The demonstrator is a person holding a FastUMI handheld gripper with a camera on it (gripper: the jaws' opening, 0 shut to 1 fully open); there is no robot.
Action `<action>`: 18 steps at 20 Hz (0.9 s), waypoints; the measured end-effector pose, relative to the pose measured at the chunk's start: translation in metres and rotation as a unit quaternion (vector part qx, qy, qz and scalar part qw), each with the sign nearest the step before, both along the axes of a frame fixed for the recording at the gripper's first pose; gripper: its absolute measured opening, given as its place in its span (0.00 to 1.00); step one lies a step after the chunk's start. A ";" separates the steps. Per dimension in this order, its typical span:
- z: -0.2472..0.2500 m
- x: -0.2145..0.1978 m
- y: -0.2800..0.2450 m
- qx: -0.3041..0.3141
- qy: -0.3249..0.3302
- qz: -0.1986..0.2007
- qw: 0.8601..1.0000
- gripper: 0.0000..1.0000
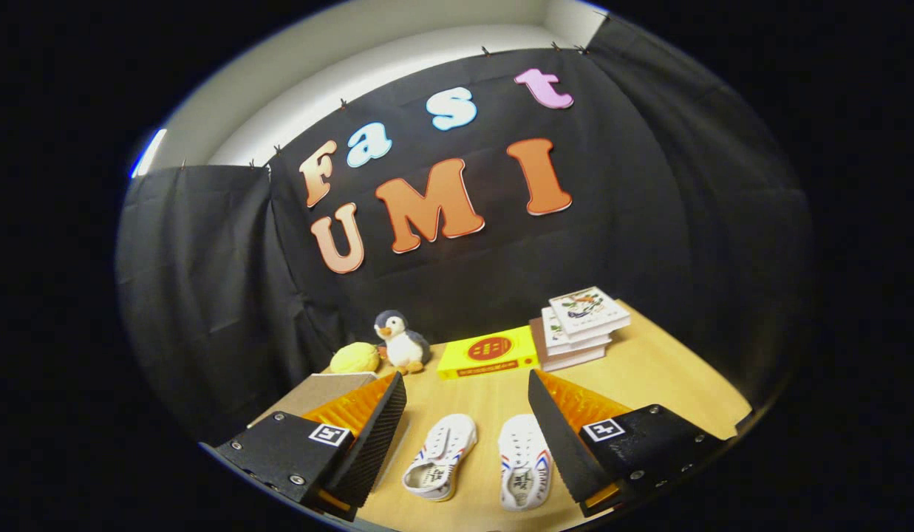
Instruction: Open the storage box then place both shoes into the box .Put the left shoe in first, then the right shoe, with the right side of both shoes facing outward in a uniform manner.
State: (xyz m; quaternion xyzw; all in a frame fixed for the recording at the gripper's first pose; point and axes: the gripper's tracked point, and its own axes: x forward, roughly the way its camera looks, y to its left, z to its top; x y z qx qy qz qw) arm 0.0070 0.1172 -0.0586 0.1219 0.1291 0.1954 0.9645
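Two small white shoes with red and blue stripes lie side by side on the wooden table, soles down. One shoe (pixel 440 457) lies nearer my left finger, the other shoe (pixel 524 471) close beside my right finger. My gripper (pixel 464 414) is open, its black ribbed fingers (pixel 375 436) spread wide above the table with both shoes showing in the gap between them. A brown cardboard storage box (pixel 329 390) lies behind my left finger, its lid down and partly hidden by the finger.
Beyond the shoes, along the back of the table (pixel 649 369), stand a yellow plush (pixel 355 357), a penguin toy (pixel 401 341), a flat yellow box (pixel 488 352) and a stack of books (pixel 578 325). Black cloth walls the booth.
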 end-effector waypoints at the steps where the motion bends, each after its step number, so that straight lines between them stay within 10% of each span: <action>1: -0.008 0.002 0.012 0.017 0.020 0.019 0.999 0.99; 7: -0.058 0.001 0.081 0.106 0.149 0.137 0.973 0.98; 18: -0.123 -0.020 0.189 0.257 0.365 0.292 0.845 0.98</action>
